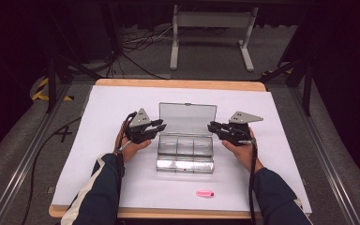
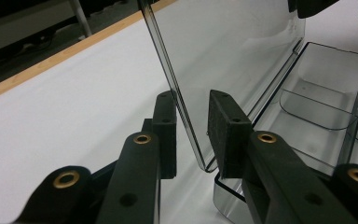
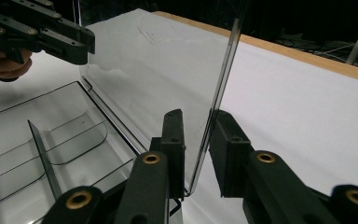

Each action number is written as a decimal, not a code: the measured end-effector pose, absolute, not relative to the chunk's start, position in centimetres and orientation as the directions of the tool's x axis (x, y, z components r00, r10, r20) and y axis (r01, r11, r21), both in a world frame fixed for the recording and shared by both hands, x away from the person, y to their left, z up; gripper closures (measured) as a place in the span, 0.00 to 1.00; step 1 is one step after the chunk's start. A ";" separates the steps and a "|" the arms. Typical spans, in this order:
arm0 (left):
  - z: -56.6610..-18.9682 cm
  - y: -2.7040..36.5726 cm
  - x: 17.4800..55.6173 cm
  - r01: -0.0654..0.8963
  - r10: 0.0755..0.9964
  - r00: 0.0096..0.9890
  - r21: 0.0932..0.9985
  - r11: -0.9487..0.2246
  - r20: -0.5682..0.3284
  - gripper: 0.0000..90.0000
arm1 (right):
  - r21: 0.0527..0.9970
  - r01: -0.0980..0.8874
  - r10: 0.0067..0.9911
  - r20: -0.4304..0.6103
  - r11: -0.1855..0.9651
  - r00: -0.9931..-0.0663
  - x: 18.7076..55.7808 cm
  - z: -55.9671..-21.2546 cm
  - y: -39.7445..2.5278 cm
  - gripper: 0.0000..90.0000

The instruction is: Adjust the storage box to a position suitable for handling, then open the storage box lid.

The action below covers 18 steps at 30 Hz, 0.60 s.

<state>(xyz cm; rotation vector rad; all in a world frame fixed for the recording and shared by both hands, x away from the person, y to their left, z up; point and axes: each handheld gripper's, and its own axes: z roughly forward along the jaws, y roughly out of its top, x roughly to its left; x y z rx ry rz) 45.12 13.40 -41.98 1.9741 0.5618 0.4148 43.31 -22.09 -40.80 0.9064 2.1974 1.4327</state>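
A clear plastic compartment box (image 1: 185, 152) sits mid-table with its lid (image 1: 187, 117) standing upright. My left gripper (image 1: 161, 125) is at the lid's left edge and my right gripper (image 1: 211, 126) at its right edge. In the left gripper view, the open jaws (image 2: 192, 100) straddle the lid's edge (image 2: 182, 107), the left pad close against it and a gap on the other side. In the right gripper view, the jaws (image 3: 198, 116) are open around the opposite edge (image 3: 214, 112), the right pad nearest. The compartments (image 3: 51, 135) look empty.
A small pink object (image 1: 205, 193) lies on the white sheet near the front edge, right of centre. The wooden table edge (image 1: 178, 84) runs along the back. On the floor beyond are a table frame (image 1: 211, 37) and cables.
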 end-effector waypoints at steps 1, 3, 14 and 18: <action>-42.0 13.4 45.1 0.208 0.551 0.833 0.896 -0.391 0.047 0.82 | 0.907 0.318 0.683 0.048 0.275 -0.729 43.3 -40.8 -22.1 0.84; -42.0 13.4 45.2 0.205 0.551 0.832 0.894 -0.398 0.055 0.82 | 0.906 0.320 0.682 0.050 0.276 -0.730 43.4 -40.9 -22.1 0.84; -42.1 13.3 45.3 0.211 0.558 0.828 0.892 -0.400 0.054 0.79 | 0.887 0.353 0.680 0.062 0.298 -0.730 43.8 -41.4 -21.8 0.81; -42.2 13.1 45.1 0.207 0.564 0.822 0.883 -0.422 0.076 0.78 | 0.880 0.367 0.683 0.068 0.303 -0.727 43.9 -41.6 -21.6 0.80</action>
